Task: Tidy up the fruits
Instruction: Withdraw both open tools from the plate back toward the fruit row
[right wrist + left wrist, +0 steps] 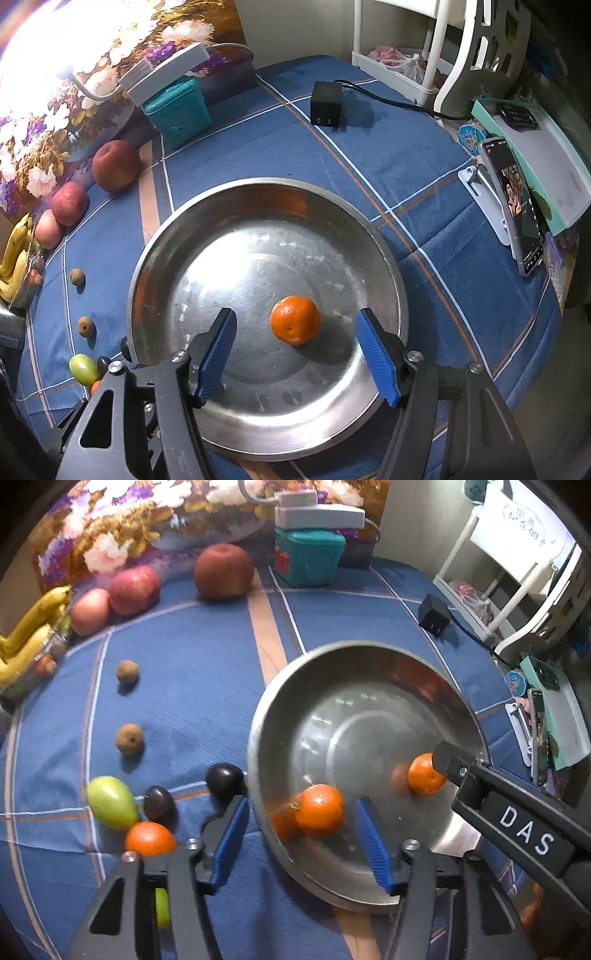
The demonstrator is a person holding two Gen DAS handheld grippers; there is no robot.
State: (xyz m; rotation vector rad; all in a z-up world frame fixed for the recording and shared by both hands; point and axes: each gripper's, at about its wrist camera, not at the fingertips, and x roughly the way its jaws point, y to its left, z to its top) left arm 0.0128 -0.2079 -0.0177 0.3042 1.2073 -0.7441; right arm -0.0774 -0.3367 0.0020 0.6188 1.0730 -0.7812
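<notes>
A steel bowl (258,716) (147,236) sits on the blue checked cloth. One orange (319,809) lies against the bowl's near left wall, between the blue pads of my left gripper (301,834), which is open and not touching it. A second orange (294,319) (426,774) rests on the bowl's floor between the pads of my right gripper (297,350), also open, with a gap on each side. In the left wrist view one black right finger (452,762) stands right beside that orange.
Left of the bowl lie a third orange (149,838), a green fruit (110,806), two dark plums (159,805), two small brown fruits (128,738), three apples (225,570) and bananas (29,635). A teal box (308,555), black charger (327,99) and phone (515,206) stand behind and right.
</notes>
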